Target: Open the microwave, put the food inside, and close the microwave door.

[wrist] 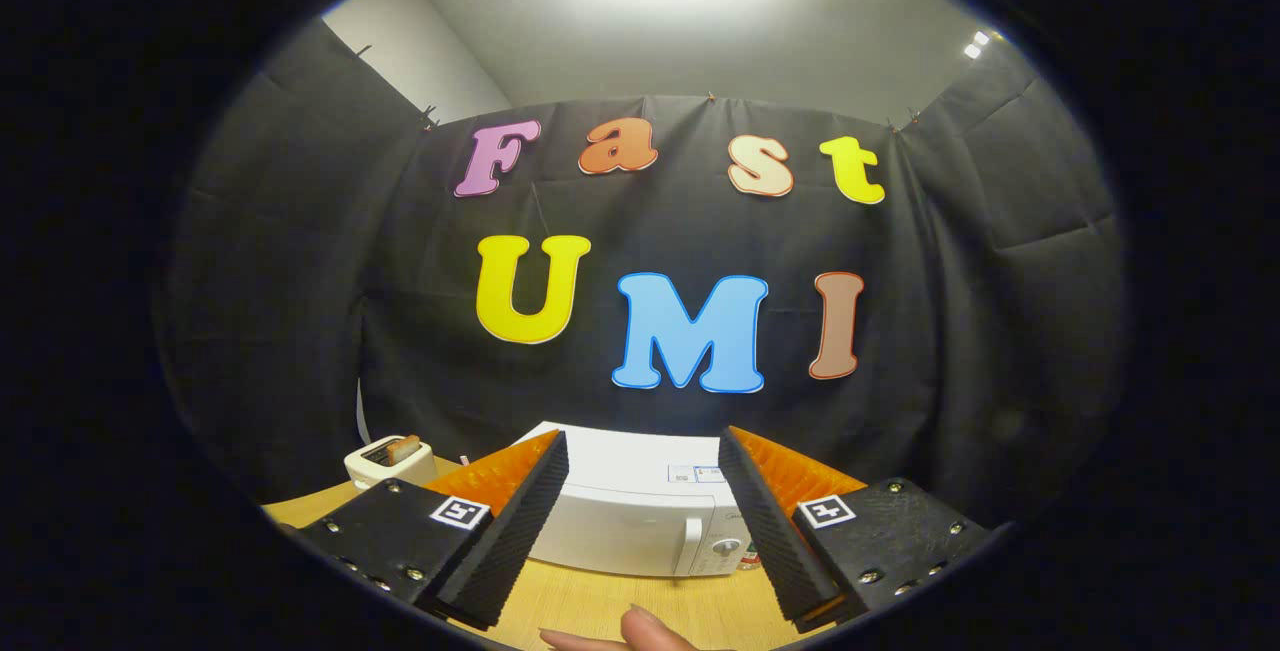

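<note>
A white microwave (630,506) stands on the wooden table (600,611), beyond my fingers, with its door shut. Its control panel with a round knob (728,548) is at its right end, next to a vertical door handle (692,541). My gripper (640,461) is open and held above the table, its two fingers spread wide on either side of the microwave with nothing between them. A person's fingertips (630,631) show just below the gap between my fingers, over the table.
A small cream toaster (388,461) with a slice of toast in it stands left of the microwave, near the black cloth wall. A bright ceiling light is overhead.
</note>
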`<state>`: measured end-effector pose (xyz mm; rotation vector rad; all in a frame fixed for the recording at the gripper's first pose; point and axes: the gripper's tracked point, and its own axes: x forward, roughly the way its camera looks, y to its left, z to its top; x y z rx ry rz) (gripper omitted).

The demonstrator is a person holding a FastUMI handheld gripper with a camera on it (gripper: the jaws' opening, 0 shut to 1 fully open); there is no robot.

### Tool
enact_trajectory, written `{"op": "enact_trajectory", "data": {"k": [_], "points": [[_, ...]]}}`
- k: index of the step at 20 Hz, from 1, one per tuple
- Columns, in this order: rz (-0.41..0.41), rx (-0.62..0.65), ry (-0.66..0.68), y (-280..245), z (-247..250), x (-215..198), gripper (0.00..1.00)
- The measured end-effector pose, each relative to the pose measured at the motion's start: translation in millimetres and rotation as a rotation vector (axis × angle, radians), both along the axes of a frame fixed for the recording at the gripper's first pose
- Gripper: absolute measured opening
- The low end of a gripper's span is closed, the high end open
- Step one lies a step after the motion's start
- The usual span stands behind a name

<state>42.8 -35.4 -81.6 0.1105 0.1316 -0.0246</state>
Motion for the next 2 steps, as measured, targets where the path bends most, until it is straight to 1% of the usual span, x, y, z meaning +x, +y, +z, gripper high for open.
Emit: {"op": "enact_trajectory", "data": {"k": [2], "points": [[-0.009,0.005,-0.004,-4.7,0.3,0.4,0.97]]}}
